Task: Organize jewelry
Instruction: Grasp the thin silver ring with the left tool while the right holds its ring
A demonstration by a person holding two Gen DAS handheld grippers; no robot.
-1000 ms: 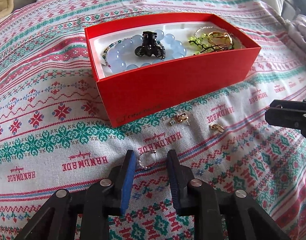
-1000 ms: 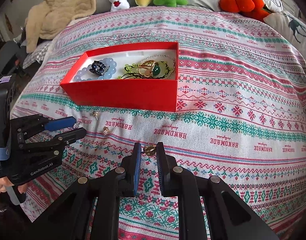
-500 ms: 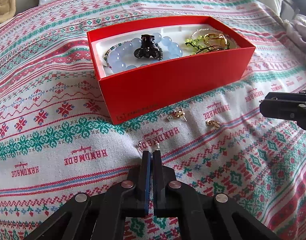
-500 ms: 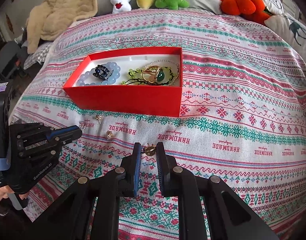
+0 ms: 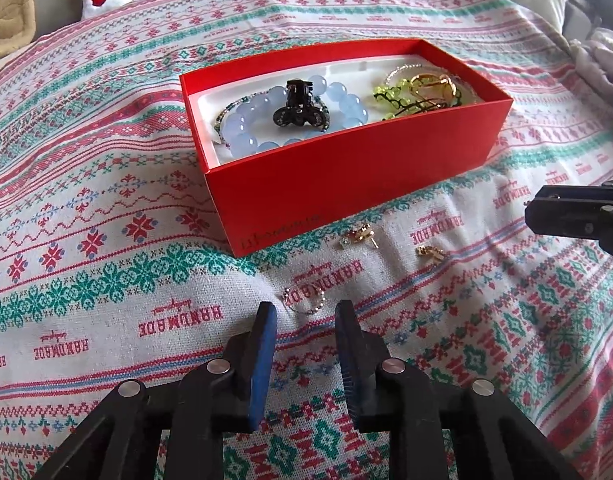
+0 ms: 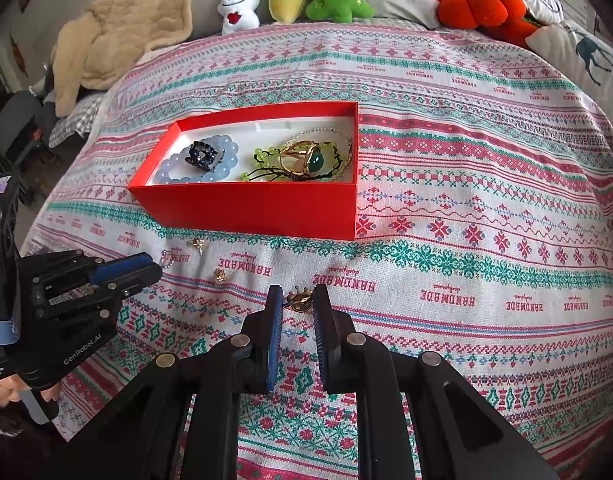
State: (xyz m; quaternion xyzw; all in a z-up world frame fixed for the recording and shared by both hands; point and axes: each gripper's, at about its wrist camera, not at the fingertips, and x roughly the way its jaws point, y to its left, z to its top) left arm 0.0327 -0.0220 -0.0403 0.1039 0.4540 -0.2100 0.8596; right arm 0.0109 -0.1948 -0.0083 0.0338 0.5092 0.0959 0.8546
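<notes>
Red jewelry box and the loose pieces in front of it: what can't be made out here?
- Red cardboard box: left wrist view, near wall hides the floor behind it.
- Small gold earring: right wrist view, too small for shape.
- Gold piece between the right tongs: contact unclear.

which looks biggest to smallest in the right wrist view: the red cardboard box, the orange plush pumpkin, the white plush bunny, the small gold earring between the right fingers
1. red cardboard box
2. orange plush pumpkin
3. white plush bunny
4. small gold earring

The plush toys sit farther back, so they look smaller than they really are.
</notes>
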